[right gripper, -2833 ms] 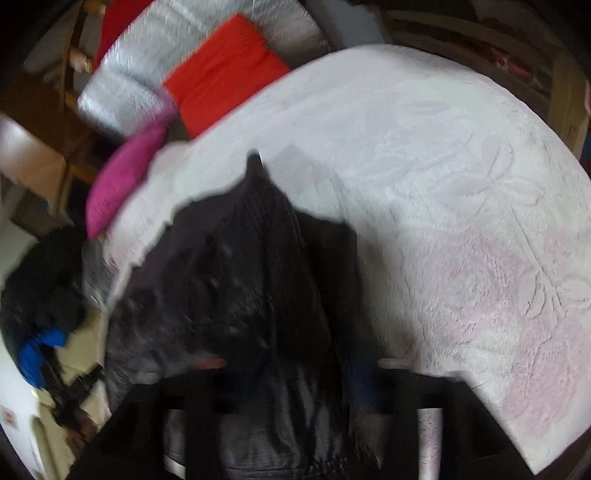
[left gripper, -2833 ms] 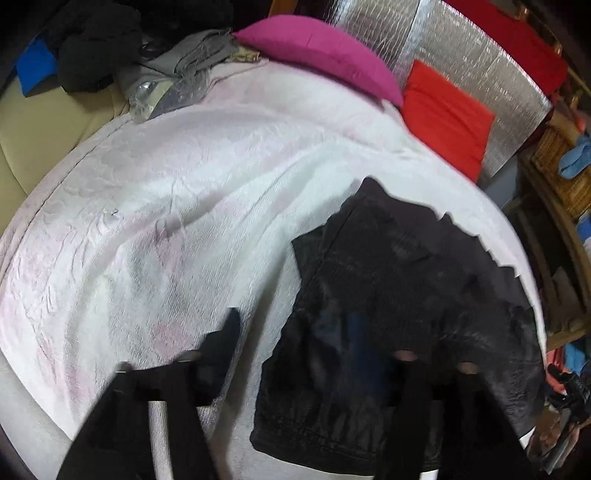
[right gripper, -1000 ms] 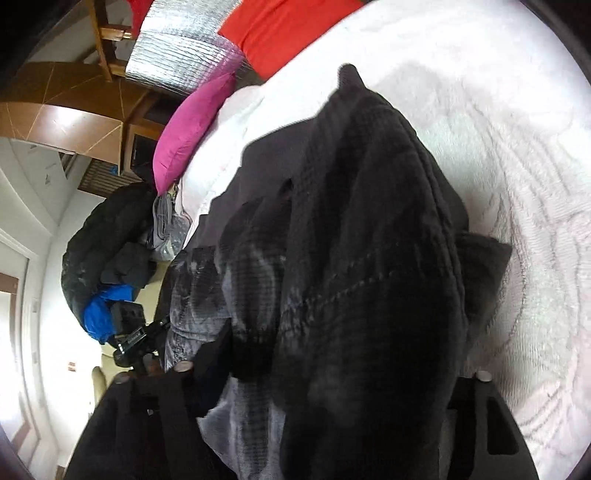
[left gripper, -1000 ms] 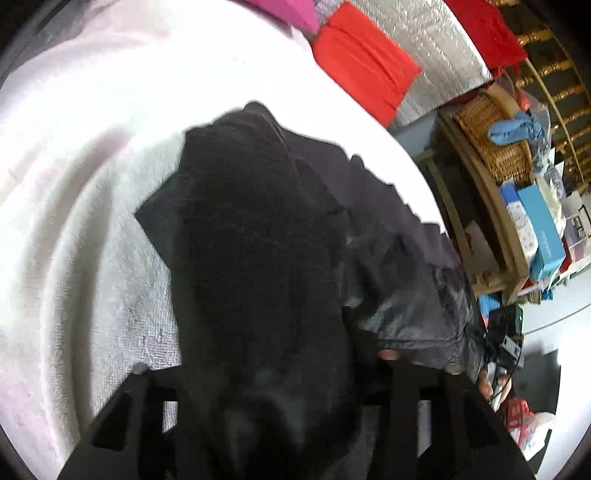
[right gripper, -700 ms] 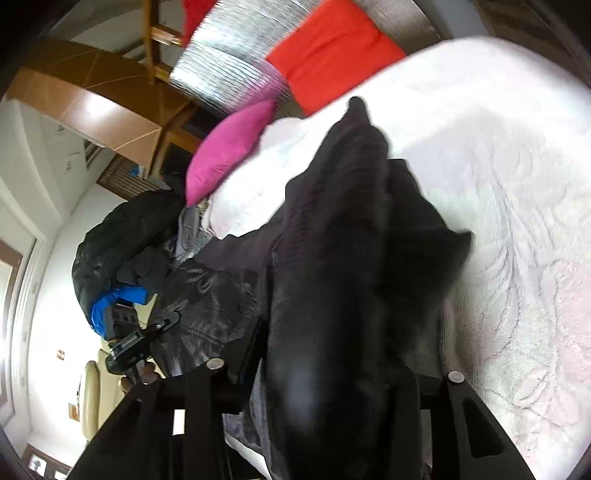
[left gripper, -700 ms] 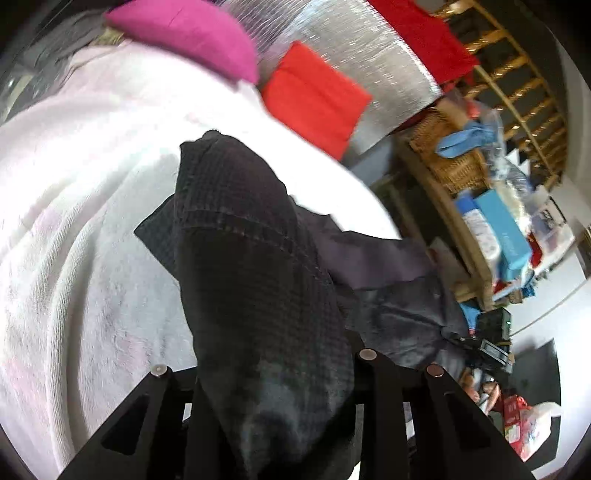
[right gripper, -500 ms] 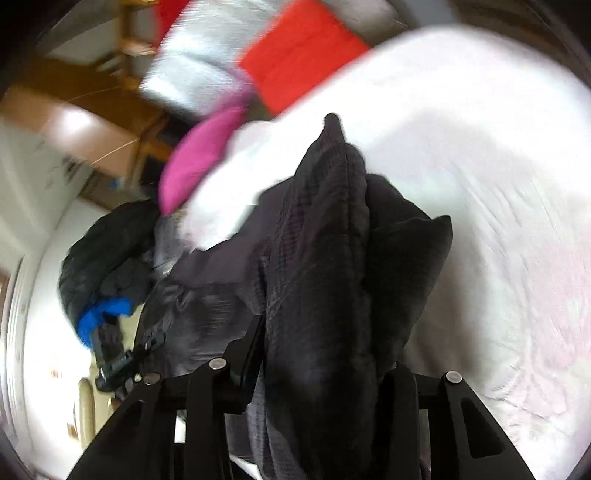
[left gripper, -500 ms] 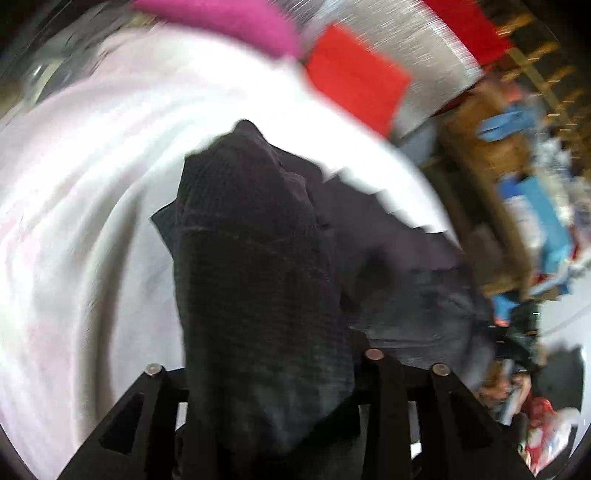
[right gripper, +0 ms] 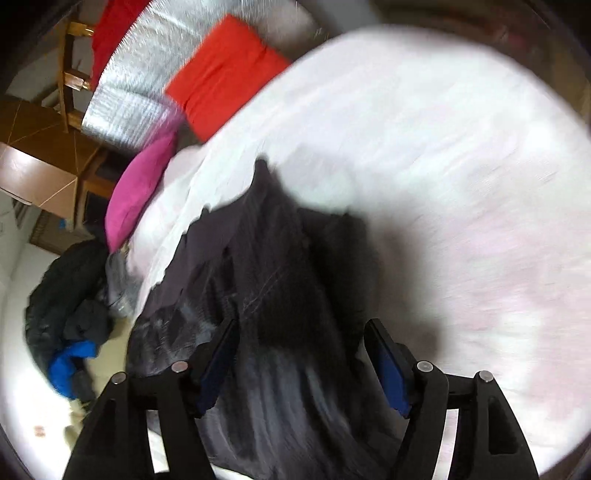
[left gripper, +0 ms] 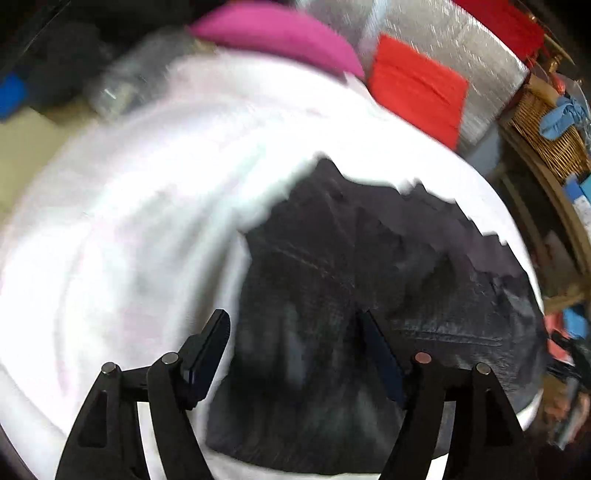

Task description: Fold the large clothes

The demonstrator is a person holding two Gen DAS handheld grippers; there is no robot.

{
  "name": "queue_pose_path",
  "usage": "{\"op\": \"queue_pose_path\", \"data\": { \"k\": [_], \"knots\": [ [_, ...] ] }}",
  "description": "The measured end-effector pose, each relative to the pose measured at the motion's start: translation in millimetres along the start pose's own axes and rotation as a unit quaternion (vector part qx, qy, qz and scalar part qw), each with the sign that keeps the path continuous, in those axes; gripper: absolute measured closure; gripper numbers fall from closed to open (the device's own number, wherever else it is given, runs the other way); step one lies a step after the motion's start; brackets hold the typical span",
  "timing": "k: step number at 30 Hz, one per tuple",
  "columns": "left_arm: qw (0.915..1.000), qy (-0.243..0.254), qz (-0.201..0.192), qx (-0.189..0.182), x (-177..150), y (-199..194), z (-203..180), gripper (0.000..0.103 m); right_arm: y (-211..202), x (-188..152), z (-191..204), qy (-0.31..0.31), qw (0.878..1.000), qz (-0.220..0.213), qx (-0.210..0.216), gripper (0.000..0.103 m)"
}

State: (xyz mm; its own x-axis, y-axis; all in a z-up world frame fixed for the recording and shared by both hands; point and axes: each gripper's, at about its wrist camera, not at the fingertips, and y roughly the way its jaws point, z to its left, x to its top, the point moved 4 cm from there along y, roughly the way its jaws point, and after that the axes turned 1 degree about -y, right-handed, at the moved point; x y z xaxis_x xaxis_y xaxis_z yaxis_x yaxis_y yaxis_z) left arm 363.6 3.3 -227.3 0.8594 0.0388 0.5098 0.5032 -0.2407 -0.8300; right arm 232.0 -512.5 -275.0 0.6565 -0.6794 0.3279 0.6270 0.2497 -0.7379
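Both tools (left gripper: pixel 291 339) (right gripper: pixel 301 347) now released; dark, seemingly woven garment (left gripper: pixel 332 295) bunched on white bedspread (left gripper: pixel 129 221)

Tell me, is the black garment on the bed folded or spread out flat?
Folded, roughly: the black garment lies doubled in overlapping layers on the white bedspread.

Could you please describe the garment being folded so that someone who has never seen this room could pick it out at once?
Start at the big bed with the white bedspread. Near its front edge, away from the pink pillow and red cushion, lies a black jacket, with both open grippers over it. It is the only dark thing on the white cover; the other dark clothes are piled off the bed.
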Motion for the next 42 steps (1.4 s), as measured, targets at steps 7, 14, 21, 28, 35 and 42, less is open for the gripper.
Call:
{"op": "queue_pose_path", "data": {
  "k": [7,14,21,28,35,42],
  "knots": [
    [0.9845,0.029,-0.121,0.124,-30.6,-91.6,2.0,0.022,-62.2,-39.2,23.2,-0.053,0.991,-0.114,-0.044,0.025],
    [0.9579,0.094,-0.209,0.173,-52.1,-164.4,-47.3,0.019,-103.2,-99.1,93.6,-0.161,0.974,-0.157,-0.036,0.025],
    [0.9432,0.117,-0.268,0.158,-67.1,-218.4,-75.8,0.015,-145.3,-134.0,128.6,-0.191,0.963,-0.183,-0.049,0.025],
    [0.9428,0.128,-0.269,0.149,-74.1,-230.4,-88.1,0.015,-166.9,-141.3,129.0,-0.177,0.965,-0.192,-0.031,0.025],
    [0.9405,0.129,-0.281,0.140,-87.3,-255.8,-101.4,0.015,-207.6,-153.7,153.6,-0.182,0.957,-0.226,-0.026,0.024],
    [0.9365,0.127,-0.301,0.129,-108.7,-293.3,-118.8,0.003,-231.1,-191.5,187.7,-0.202,0.946,-0.246,-0.061,0.020]
  ]
}}
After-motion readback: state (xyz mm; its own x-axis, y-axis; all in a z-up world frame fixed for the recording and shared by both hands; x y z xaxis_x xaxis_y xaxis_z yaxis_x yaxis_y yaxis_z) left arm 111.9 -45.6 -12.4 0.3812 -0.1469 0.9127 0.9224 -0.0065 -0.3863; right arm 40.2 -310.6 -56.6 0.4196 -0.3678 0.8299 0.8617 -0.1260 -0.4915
